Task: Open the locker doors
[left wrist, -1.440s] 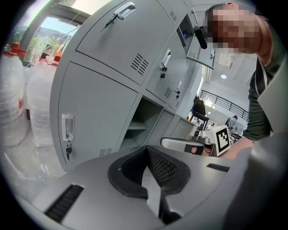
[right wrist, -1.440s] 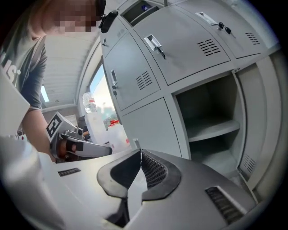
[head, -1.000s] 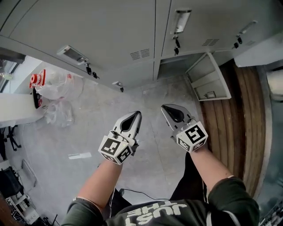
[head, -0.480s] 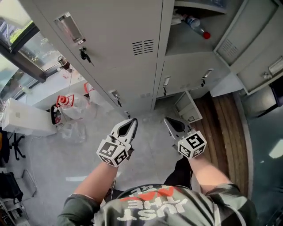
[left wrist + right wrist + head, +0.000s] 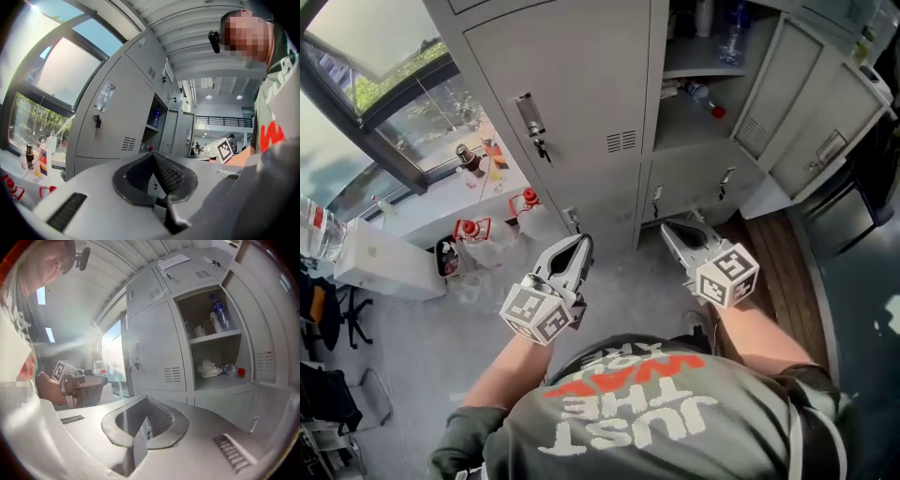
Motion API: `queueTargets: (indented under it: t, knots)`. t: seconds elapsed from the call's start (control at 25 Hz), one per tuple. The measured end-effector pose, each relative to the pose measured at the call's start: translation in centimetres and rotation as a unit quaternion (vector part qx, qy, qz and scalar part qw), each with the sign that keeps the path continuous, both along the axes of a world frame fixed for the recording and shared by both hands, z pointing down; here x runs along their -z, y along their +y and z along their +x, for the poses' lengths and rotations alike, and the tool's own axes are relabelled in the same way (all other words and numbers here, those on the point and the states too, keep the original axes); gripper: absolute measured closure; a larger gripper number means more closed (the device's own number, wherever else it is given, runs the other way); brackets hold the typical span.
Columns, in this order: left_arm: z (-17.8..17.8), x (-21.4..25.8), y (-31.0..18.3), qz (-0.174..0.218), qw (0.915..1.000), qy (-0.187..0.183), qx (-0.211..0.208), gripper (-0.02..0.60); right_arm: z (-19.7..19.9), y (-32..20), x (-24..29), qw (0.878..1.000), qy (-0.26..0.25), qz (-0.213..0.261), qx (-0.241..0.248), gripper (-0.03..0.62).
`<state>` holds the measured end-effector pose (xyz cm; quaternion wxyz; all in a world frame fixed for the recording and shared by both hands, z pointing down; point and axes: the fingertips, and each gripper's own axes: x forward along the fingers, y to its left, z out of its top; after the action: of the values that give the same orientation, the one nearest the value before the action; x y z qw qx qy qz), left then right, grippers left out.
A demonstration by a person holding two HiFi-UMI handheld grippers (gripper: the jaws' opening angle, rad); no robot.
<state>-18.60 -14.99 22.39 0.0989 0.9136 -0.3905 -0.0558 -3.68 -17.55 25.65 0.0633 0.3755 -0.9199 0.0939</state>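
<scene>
By a big window (image 5: pixel 384 103) and over a grey floor (image 5: pixel 441 347), the left gripper (image 5: pixel 583 241) is shut and empty below the closed locker door (image 5: pixel 572 94), and the right gripper (image 5: pixel 668 229), shut and empty too, is below the open locker (image 5: pixel 675 122).

Locker doors (image 5: pixel 572 84): painted sheet metal, matt pale grey, smooth. Floor (image 5: pixel 422 347): mottled grey, concrete-like, dull. Boards (image 5: pixel 783 248) on your right: brown wood grain. Your left gripper (image 5: pixel 582 242) and right gripper (image 5: pixel 667 228): matt grey plastic, jaws faced with dark ribbed pads (image 5: pixel 169 174). Your shirt (image 5: pixel 647 412): cloth
</scene>
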Motion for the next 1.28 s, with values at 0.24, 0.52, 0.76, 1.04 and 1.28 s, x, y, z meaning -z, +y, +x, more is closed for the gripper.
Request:
queueTargets:
  t: [0.24, 0.52, 0.76, 1.04, 1.28]
  knots:
    - [-1.7, 3.9, 1.4, 0.030, 0.9995, 0.010, -0.001, 0.580, 0.8, 0.5, 4.6, 0.999, -0.020, 0.018, -0.023, 0.558]
    - [-2.8, 5.3, 3.4, 0.037, 0.9990, 0.024, 0.001, 0.580, -0.3, 2.3, 5.1, 0.999, -0.031, 0.011, -0.026, 0.559]
    - [-3.1, 5.0, 5.4, 0.040, 0.9990, 0.019, 0.001, 0.580, -0.4, 3.5, 4.9, 0.999, -0.025, 0.019, -0.032, 0.559]
    - [-3.2, 5.0, 5.9, 0.035, 0.9992, 0.020, 0.006, 0.580, -0.1, 4.0, 5.1, 0.999, -0.023, 0.023, -0.033, 0.559]
    - [-2.3, 5.4, 5.8, 0.039, 0.9992, 0.012, -0.005, 0.580, 0.5, 3.9, 5.3, 0.999, -0.022, 0.027, -0.038, 0.559]
